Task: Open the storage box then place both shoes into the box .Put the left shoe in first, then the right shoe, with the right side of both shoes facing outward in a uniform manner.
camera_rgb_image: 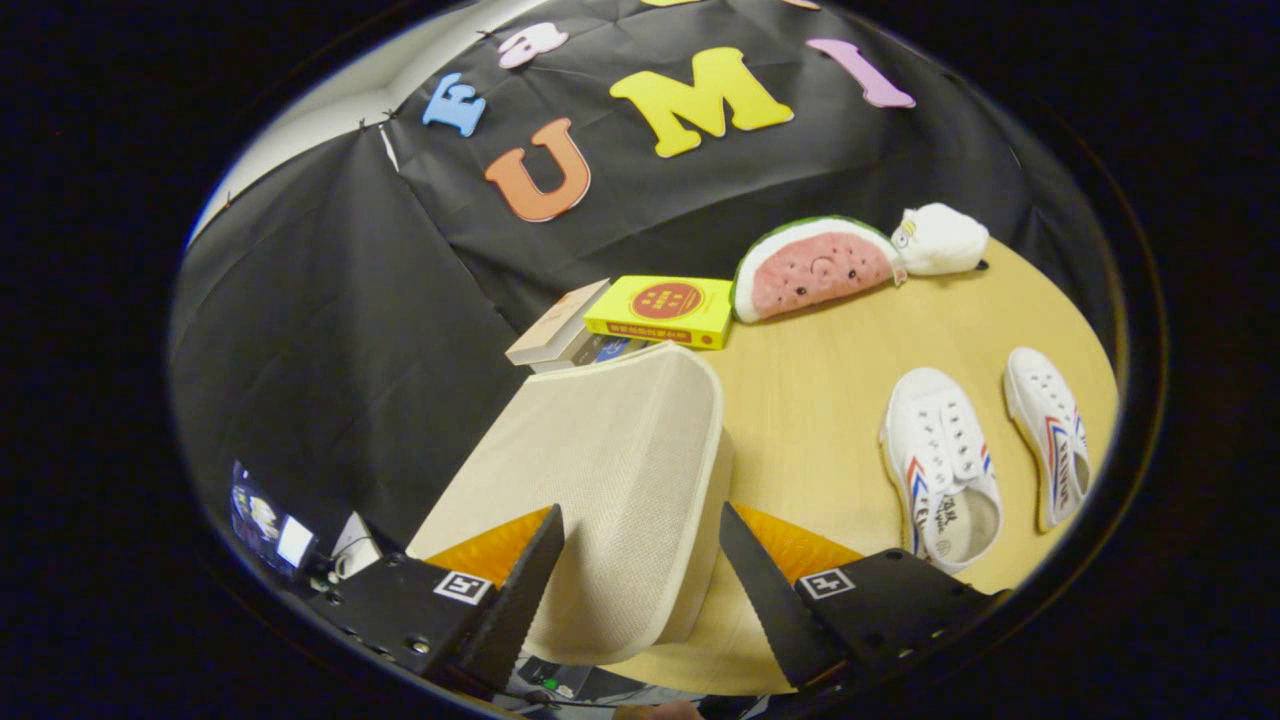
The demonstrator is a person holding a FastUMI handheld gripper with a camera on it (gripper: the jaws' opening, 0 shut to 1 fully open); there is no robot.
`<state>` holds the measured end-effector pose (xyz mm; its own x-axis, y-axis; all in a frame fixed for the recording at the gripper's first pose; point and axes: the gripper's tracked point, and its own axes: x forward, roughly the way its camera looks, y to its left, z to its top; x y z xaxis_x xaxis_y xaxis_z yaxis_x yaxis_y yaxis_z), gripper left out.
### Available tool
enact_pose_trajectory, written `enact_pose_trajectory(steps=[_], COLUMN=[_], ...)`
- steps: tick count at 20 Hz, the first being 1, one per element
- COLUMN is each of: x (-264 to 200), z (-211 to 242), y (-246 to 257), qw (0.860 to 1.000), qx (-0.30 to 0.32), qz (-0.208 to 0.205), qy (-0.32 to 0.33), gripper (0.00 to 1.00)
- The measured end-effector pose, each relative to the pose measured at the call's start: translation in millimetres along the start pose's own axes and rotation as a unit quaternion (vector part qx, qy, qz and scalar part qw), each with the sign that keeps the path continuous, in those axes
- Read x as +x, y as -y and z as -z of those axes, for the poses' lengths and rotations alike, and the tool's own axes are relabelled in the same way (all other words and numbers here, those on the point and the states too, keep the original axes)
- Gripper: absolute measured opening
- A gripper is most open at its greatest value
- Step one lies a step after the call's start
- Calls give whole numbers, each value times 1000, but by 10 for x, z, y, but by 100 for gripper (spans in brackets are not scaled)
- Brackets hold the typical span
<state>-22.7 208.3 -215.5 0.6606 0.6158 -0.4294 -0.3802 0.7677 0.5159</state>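
Storage box [610, 480], a beige fabric one with its lid closed, sits on the wooden counter [810, 400] at its near edge, and we see it reaching in between the two fingers of our tongs [640, 590]. The tongs stand wide apart, one finger on either side of the box's near end, and we cannot tell for sure whether either finger touches the fabric; they grip nothing. Next in size we find the watermelon-slice plush [812, 270] lying at the back of the counter against the black cloth wall, and just beside its far end rests a small white plush toy [940, 240], the two touching or nearly so. Two white sneakers lie side by side on the counter, well apart from the box and beyond the right finger: the nearer sneaker [940, 470] lies closer to the box, and the farther sneaker [1048, 435] rests near the counter's rim, both with toes pointing toward the back wall and red and blue stripes on their sides. Behind the box we see a yellow book [662, 310] lying flat, and just beside it a pale book [555, 325] resting tilted on top of other books.
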Motion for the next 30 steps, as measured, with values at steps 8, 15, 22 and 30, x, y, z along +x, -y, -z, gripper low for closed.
enact_pose_trajectory(steps=[8, 15, 22, 30], x=[149, 27, -170, -300], z=[81, -11, -134, -114], y=[-102, -10, 33, -319], qw=[996, 993, 995, 993], qx=[59, 86, 58, 1], qz=[-47, -47, -36, -74], qy=[-43, -68, -68, -89], gripper=[95, 77, 34, 28])
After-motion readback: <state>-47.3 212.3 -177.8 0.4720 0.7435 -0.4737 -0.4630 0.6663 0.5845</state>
